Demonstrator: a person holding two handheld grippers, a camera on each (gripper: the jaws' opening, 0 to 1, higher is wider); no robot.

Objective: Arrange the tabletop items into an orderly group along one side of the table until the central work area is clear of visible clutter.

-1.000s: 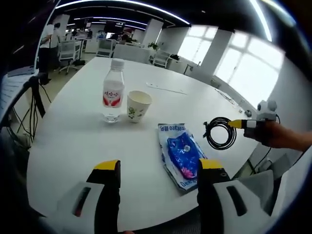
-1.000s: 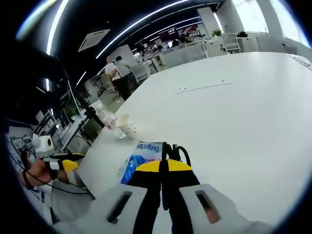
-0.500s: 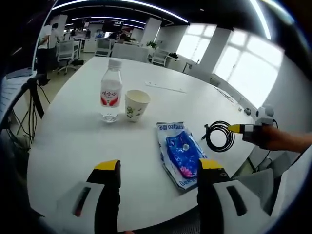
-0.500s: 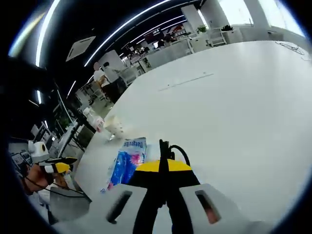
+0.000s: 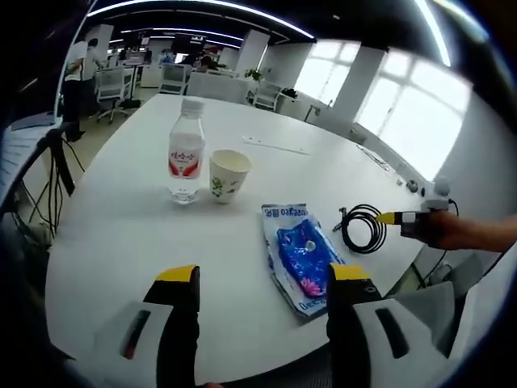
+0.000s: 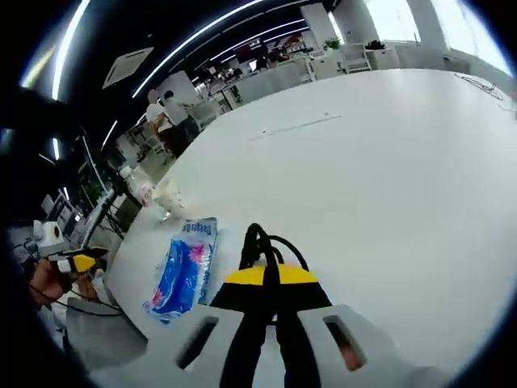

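Black cable [image 6: 266, 246] clamped in right gripper [image 6: 271, 279] has swung nearer the blue packet [image 5: 303, 257]; left gripper [image 5: 262, 279] open, grouping underway.

White round tabletop [image 5: 121, 234] carries a water bottle [image 5: 187, 161] and paper cup [image 5: 229, 176] just beside each other, a blue wipes pack [image 5: 303, 257] lying flat, and a black coiled cable [image 5: 363, 228] near the edge.

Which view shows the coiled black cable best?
The left gripper view: the whole coil of the cable lies open to see beside the blue packet, pinched by the right gripper. In the right gripper view, the cable is partly hidden behind the closed jaws.
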